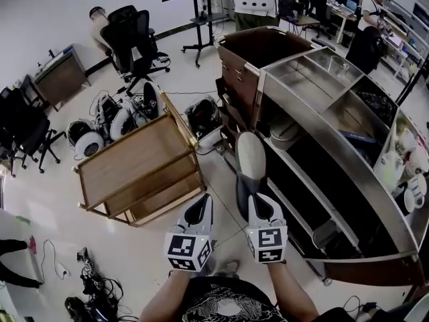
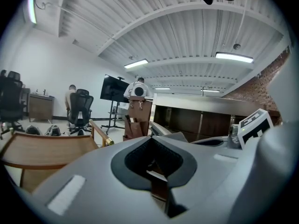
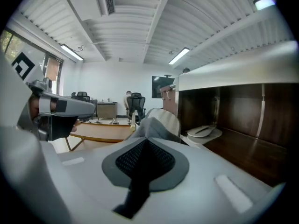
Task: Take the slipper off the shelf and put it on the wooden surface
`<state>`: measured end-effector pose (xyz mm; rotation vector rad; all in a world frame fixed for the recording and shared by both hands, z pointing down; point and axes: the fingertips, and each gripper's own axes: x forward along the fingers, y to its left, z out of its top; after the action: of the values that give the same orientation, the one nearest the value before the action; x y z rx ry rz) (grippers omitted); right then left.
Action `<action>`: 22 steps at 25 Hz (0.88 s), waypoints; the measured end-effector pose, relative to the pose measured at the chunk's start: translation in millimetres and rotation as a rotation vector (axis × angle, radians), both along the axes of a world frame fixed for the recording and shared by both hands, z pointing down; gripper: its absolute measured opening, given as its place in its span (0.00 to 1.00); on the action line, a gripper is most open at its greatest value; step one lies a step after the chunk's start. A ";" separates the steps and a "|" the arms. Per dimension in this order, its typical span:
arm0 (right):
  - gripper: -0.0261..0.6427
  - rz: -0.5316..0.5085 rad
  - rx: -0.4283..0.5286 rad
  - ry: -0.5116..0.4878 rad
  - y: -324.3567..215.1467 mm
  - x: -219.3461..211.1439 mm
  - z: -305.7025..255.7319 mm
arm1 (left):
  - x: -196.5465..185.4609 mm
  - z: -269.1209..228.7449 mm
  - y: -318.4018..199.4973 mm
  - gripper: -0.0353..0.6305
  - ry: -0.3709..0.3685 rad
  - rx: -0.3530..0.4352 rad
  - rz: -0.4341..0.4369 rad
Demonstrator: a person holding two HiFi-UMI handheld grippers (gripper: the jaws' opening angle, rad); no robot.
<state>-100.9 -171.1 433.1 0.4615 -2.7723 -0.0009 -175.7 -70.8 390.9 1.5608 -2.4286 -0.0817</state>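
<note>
A grey slipper (image 1: 250, 158) with a pale sole sticks out forward from my right gripper (image 1: 253, 196), which is shut on its heel end. In the right gripper view the slipper (image 3: 161, 120) rises just past the closed jaws (image 3: 145, 146). It hangs in the gap between the metal shelf (image 1: 348, 200) and the wooden surface (image 1: 131, 156), a low wooden cart top to the left. My left gripper (image 1: 198, 213) hovers beside the right one, near the cart's corner, jaws together and empty (image 2: 153, 157). The cart top (image 2: 42, 148) lies left of it.
Another pale slipper (image 3: 205, 131) lies on a shelf board to the right (image 1: 285, 131). White round devices and cables (image 1: 107, 123) litter the floor behind the cart. Office chairs (image 1: 134, 35) and a monitor stand (image 1: 201, 19) stand farther back. A person sits at the back left.
</note>
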 end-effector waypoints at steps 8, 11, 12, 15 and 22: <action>0.06 -0.239 0.019 0.004 81.7 -67.3 11.6 | -58.5 5.3 66.7 0.06 -0.011 -0.006 -0.167; 0.06 -0.313 0.026 0.020 111.4 -90.6 30.1 | -81.2 15.1 88.6 0.06 -0.013 -0.004 -0.214; 0.06 -0.331 0.028 0.026 119.8 -98.0 36.4 | -89.1 18.3 94.5 0.06 -0.012 -0.001 -0.225; 0.06 -0.367 0.030 0.046 139.6 -116.2 56.8 | -109.3 29.4 107.3 0.06 -0.005 0.012 -0.246; 0.06 -0.381 0.021 0.081 166.6 -140.6 117.9 | -145.3 62.8 118.1 0.06 -0.015 0.031 -0.260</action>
<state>-241.5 -4.5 551.1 -0.0665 -2.7362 -0.1352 -321.0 47.3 453.6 1.2529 -2.6406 -0.1569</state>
